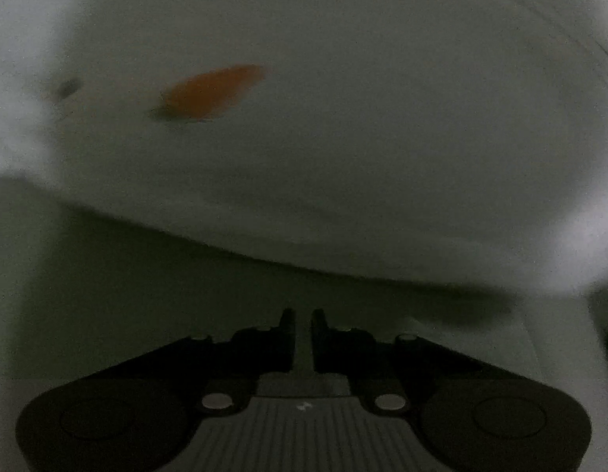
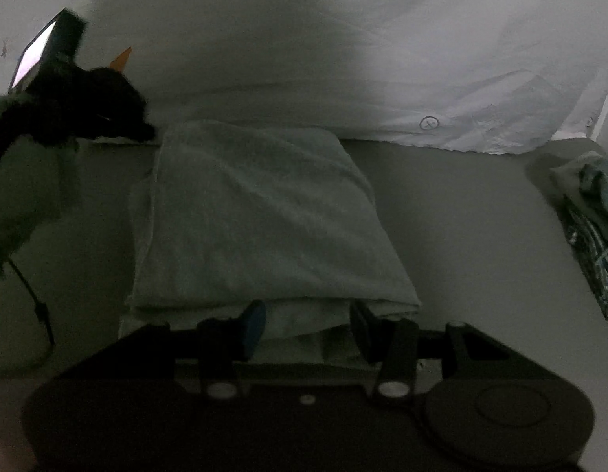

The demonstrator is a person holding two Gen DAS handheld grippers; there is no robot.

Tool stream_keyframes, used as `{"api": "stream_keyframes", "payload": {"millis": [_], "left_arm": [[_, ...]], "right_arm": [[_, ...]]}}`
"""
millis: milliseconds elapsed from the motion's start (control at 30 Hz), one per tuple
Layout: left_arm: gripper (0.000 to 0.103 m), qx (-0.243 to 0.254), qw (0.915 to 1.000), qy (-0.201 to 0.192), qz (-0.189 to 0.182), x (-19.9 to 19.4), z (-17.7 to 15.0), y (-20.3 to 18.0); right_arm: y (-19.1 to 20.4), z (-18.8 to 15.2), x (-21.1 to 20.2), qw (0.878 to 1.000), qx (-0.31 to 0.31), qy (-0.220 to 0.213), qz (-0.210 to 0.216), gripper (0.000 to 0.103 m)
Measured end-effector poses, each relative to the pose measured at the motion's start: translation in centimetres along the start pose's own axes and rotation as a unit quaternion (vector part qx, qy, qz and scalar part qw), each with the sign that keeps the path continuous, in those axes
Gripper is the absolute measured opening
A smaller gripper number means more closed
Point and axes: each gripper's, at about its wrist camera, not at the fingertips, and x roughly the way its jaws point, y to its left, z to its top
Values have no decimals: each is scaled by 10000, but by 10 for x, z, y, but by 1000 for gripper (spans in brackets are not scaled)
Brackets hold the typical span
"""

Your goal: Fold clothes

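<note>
One folded towel (image 2: pixel 260 216) just ahead, edge between right gripper (image 2: pixel 307 324) fingers

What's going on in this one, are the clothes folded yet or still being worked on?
A person with a gripper in each hand is folding clothes on a dim grey surface. A pale green folded cloth lies there as a neat rectangle. The right gripper sits at its near edge with jaws apart, the cloth's edge between them but not visibly pinched. The left gripper is shut on nothing, facing a white sheet. More clothes lie off to the right.
</note>
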Motion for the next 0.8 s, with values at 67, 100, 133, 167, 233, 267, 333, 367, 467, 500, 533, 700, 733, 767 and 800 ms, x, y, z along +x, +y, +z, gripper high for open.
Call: {"api": "stream_keyframes", "payload": {"millis": [67,100,133,167,233,267,333,367,467,500,533,700,733,767,800], "left_arm": [[16,-300,9995,34,90,-4,7,24],[28,-279,9995,89,66,-8,5,28],[45,-259,9996,145,42,-13,3,31],[53,-217,9996,193,-11,-18,-1,33],[75,-39,9993,262,-268,-30,-14,28],[77,78,9985,341,-418,-35,-24,24],[78,316,9959,502,-681,-45,-42,16],[79,442,9947,593,-718,-47,-50,11],[79,722,9908,828,-785,-49,-70,-1],[79,754,9896,908,-822,-50,-76,-3],[79,714,9887,978,-881,-52,-78,-3],[79,670,9867,1127,-964,-58,-81,-1],[80,655,9865,1140,-973,-57,-83,1],[80,584,9863,1178,-992,-55,-85,4],[82,513,9861,1215,-1010,-54,-87,6]], "right_arm": [[7,0,0,10000,-79,-37,-8,49],[10,0,-2,9998,-209,-66,-39,49],[13,1,-1,9990,-420,-123,-77,49],[20,0,-1,9970,-726,-207,-145,49],[36,-3,5,9888,-1454,-224,-246,49],[42,-5,8,9842,-1747,-194,-224,50],[55,-12,14,9728,-2298,-179,-242,52],[61,-15,18,9659,-2569,-174,-256,52],[77,-24,29,9439,-3214,-313,-685,52],[79,-26,32,9379,-3374,-341,-733,48],[81,-28,34,9326,-3516,-369,-727,27],[85,-35,14,9150,-3947,-599,-591,3],[84,-37,5,9118,-4027,-596,-544,3],[83,-39,-3,9085,-4106,-590,-496,3],[82,-43,-7,9073,-4150,-520,-438,3]]}}
